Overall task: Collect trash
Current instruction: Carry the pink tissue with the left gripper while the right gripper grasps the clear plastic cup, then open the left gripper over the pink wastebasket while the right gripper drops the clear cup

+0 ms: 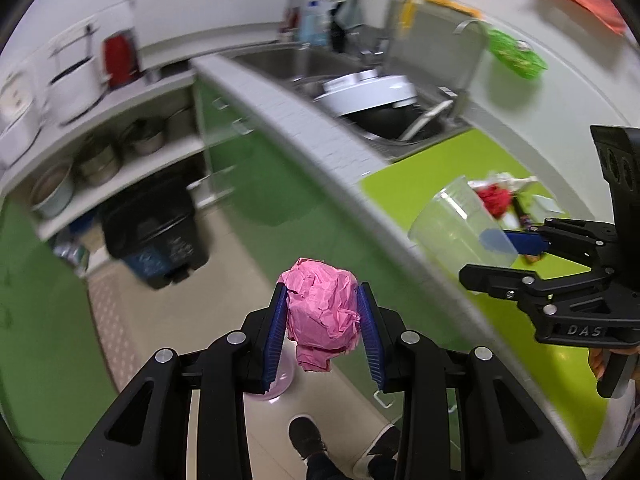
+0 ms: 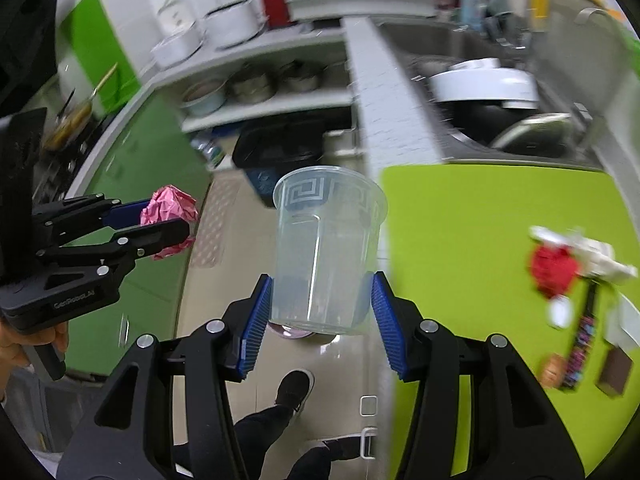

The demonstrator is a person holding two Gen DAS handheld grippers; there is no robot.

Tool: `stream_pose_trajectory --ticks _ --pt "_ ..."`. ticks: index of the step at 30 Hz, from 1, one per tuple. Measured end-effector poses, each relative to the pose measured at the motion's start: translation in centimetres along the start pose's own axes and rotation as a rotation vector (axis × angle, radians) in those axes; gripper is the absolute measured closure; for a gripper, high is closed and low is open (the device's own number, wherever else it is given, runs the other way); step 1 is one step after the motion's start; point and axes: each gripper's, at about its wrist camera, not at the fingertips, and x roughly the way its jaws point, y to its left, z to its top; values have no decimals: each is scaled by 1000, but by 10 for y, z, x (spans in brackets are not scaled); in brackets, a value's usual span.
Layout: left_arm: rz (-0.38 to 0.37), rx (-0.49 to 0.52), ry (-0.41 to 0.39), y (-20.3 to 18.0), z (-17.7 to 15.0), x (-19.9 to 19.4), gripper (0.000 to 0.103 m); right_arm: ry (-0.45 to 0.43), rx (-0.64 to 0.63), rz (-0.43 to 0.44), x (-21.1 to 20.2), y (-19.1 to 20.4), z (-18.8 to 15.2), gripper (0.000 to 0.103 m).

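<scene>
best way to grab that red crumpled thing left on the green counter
Pinch the red crumpled wad across its round body, coming from above. It lies flat on the green counter, with white scraps touching its far side and a dark patterned stick just below, so a sideways approach would likely snag them.

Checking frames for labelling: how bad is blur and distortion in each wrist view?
Left wrist view: pink paper ball in the left gripper is sharp; shelves, sink and black bin are motion-smeared, counter edge bowed by fisheye. Right wrist view: clear cup in the right gripper is fairly sharp; background and red scrap are streaked.
</scene>
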Motion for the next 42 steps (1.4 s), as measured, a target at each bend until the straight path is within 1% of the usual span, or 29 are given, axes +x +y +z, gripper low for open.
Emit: stream_pose_trajectory --ticks 3,5,9,13,15,21,25,27,28,29,30,31,37,42 --pt "22 -53 15 27 -16 14 68 51 -27 20 40 16 0 53" --pt "38 -80 31 43 -26 29 68 78 -37 26 60 20 0 53" --pt "51 -120 66 72 -42 64 68 139 -49 32 119 30 -2 53" --pt "55 -150 118 102 -65 115 68 185 -57 29 171 36 -9 53" --pt "59 -162 142 113 -76 140 68 210 -48 24 199 34 -18 53" --pt "37 -201 225 141 -124 230 68 256 -12 7 274 25 -50 53" --pt "24 -230 257 155 -145 269 68 278 21 -1 309 16 -72 53" --pt "22 -229 259 157 -151 280 64 282 27 -2 315 16 -79 53" --pt "24 -228 254 159 -153 283 51 283 28 -3 319 15 -82 53" --pt "22 -232 251 160 -154 285 29 285 30 -4 319 14 -84 53" --pt "20 -240 239 163 -155 286 16 288 33 -4 322 13 -87 53" --pt "22 -245 225 162 -155 286 9 289 34 -6 324 13 -88 53" --pt "40 -253 228 167 -156 287 8 294 24 -12 328 16 -87 53" --pt "61 -273 214 178 -155 275 8 294 7 -2 328 24 -83 53"
